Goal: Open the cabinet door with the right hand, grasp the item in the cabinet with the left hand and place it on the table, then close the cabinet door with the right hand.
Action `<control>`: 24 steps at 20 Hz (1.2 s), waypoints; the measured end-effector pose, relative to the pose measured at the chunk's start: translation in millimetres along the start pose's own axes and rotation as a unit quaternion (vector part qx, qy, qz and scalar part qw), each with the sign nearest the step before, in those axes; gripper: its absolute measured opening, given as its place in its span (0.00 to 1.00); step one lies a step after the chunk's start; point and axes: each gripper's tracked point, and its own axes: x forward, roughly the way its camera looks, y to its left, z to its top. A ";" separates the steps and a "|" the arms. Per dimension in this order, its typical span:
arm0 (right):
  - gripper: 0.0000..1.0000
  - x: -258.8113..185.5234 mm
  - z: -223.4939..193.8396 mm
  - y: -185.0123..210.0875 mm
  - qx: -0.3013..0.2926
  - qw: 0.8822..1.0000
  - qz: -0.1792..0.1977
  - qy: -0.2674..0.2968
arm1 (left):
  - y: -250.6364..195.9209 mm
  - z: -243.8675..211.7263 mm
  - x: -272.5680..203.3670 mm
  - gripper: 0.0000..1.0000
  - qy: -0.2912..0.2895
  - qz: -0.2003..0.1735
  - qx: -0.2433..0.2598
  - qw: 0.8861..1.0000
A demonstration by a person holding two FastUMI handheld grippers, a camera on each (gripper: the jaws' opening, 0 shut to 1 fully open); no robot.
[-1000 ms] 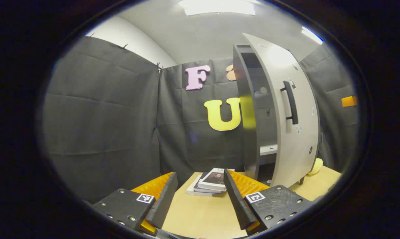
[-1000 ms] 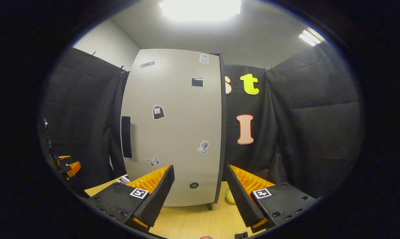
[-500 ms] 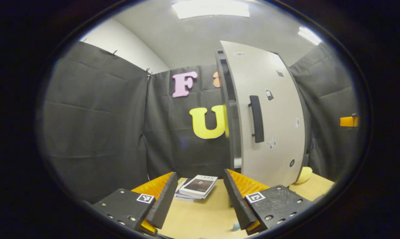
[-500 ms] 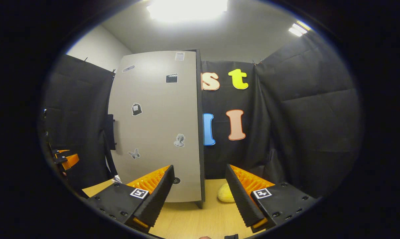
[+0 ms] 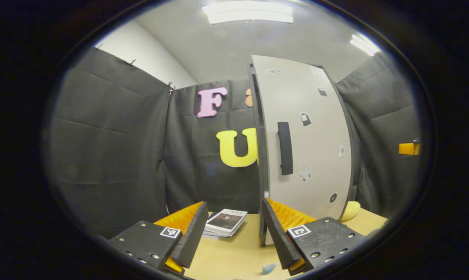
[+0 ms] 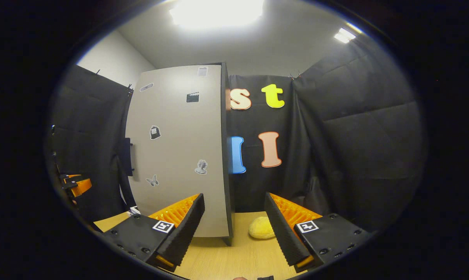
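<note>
The tall grey cabinet stands on the wooden table (image 5: 236, 254) with its door (image 5: 308, 147) shut and its dark handle (image 5: 284, 148) on the door's left side. The right gripper view shows the same door (image 6: 176, 155) with several stickers. A small stack of books (image 5: 224, 222) lies on the table left of the cabinet. My left gripper (image 5: 233, 210) is open and holds nothing, short of the books. Also open and empty, my right gripper (image 6: 234, 200) hangs back from the door's right edge.
A yellow lumpy object (image 6: 261, 228) rests on the table right of the cabinet, and peeks out behind it (image 5: 350, 210). A small pale blue scrap (image 5: 268, 268) lies by my left gripper's right finger. Black cloth walls close in all around.
The cabinet door has swung from partly open to shut, hiding the shelves. My right gripper has drawn back and turned rightwards; the left gripper stays open above the table.
</note>
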 end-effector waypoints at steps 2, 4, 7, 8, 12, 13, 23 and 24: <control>0.98 -1.6 2.4 -0.8 -0.001 1.000 -0.001 -0.002 | -0.7 2.0 -0.3 0.84 -0.004 -0.002 0.002 1.000; 0.98 -1.5 6.4 -2.5 -0.004 1.000 -0.004 -0.004 | -2.7 2.5 1.7 0.84 -0.006 -0.004 0.002 1.000; 0.96 -0.5 10.8 -3.3 -0.011 1.000 -0.006 -0.007 | -6.5 6.3 1.9 0.84 -0.011 -0.012 0.004 1.000; 0.98 -1.0 12.0 -3.1 -0.011 1.000 -0.006 -0.009 | -4.6 4.8 2.7 0.84 -0.012 -0.012 0.005 1.000; 0.98 -1.8 12.8 0.8 -0.010 1.000 -0.005 -0.009 | -6.8 8.0 5.6 0.84 -0.016 -0.017 -0.003 1.000; 0.98 -1.9 13.4 2.2 -0.011 1.000 -0.005 -0.011 | -5.4 9.0 6.1 0.84 -0.018 -0.016 -0.003 1.000; 0.98 -4.3 11.7 4.3 -0.005 1.000 -0.008 -0.014 | -1.8 11.8 3.7 0.84 -0.024 -0.017 0.005 1.000; 0.98 -4.0 11.5 4.7 -0.004 1.000 -0.009 -0.014 | 0.7 10.9 2.9 0.84 -0.024 -0.016 0.006 1.000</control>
